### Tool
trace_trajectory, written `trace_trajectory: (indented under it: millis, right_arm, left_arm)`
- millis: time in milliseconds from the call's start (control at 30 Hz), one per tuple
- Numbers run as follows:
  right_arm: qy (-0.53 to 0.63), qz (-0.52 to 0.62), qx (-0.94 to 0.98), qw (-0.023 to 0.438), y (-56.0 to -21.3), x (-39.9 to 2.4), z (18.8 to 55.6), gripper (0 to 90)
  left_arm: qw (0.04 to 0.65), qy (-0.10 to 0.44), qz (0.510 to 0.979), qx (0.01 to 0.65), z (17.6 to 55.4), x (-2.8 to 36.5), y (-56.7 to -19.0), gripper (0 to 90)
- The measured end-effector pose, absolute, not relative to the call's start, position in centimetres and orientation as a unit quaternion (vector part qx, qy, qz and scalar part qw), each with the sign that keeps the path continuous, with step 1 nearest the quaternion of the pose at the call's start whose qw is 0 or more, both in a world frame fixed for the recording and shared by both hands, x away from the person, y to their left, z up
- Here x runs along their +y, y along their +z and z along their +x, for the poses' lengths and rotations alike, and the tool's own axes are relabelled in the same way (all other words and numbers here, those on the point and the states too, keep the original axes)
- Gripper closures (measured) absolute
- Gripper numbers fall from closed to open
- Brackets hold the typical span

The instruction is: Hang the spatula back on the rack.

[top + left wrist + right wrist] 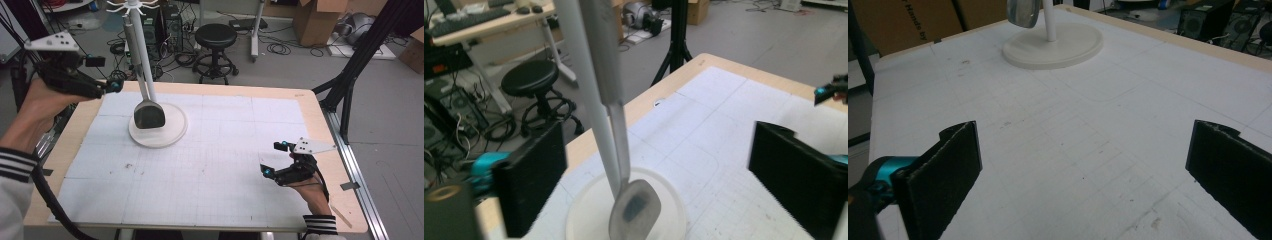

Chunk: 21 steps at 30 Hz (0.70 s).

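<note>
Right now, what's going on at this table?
A person holds a tool in each hand over a white gridded mat. A spatula hangs from a white rack, its blade just above the round base. The left tool is raised beside the rack pole, jaws open and pointed at the spatula's handle, gripping nothing. The right tool sits low near the table's right edge, also open and empty.
</note>
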State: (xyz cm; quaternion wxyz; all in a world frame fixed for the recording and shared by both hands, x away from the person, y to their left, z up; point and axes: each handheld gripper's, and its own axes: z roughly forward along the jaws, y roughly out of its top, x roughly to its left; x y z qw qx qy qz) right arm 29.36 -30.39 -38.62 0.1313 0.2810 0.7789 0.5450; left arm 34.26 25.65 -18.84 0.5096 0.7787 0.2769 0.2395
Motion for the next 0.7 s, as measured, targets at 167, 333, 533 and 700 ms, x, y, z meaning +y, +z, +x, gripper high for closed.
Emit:
trace_trajectory:
  millis: [167,333,533,700]
  right_arm:
    - [0.553,0.286,0.771,0.134,-38.4,-30.6,29.2,0.4]
    - [0.557,0.286,0.768,0.138,-38.3,-30.7,29.5,0.4]
    - [0.571,0.292,0.754,0.14,-38.1,-31.1,29.8,0.4]
    - [0.57,0.295,0.753,0.145,-38.0,-31.3,29.6,0.4]
  left_arm:
    - [0.526,0.235,0.773,0.266,32.4,26.0,-21.0,1.7]
    - [0.538,0.225,0.769,0.264,30.4,26.1,-24.1,1.7]
    - [0.547,0.215,0.763,0.269,28.8,26.4,-27.2,1.7]
    - [0.553,0.212,0.759,0.269,28.1,26.9,-29.3,1.7]
